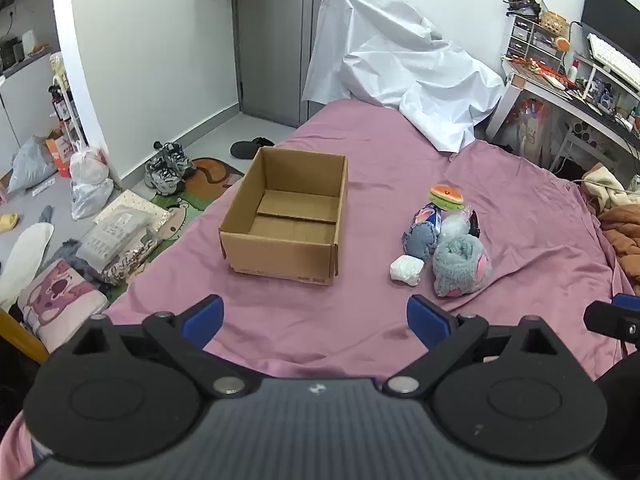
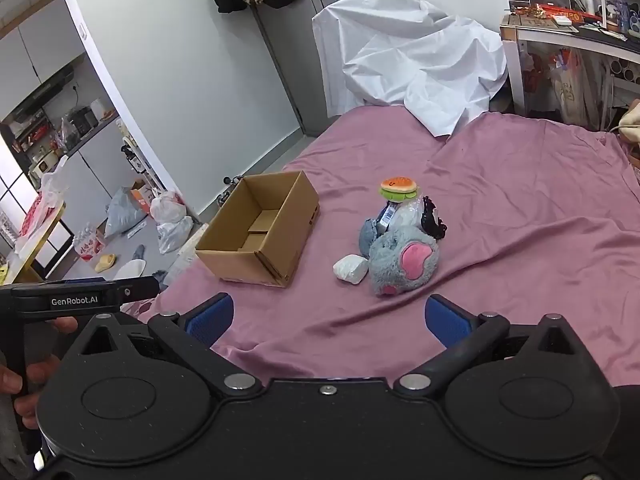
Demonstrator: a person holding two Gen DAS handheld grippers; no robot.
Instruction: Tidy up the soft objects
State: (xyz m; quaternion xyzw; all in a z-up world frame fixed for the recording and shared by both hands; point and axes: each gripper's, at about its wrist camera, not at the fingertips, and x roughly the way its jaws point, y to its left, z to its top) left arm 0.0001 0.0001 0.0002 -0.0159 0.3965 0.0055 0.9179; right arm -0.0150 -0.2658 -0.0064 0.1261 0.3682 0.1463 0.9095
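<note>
A small heap of soft things lies on the pink bedsheet, right of centre in both views: a grey plush toy in front, a white wad just beside it on its left, a burger plush at the back. The heap sits above and well apart from both pairs of fingers. The open cardboard box stands left of the heap, with nothing inside. The left gripper and the right gripper are both spread wide, holding nothing, low in frame.
</note>
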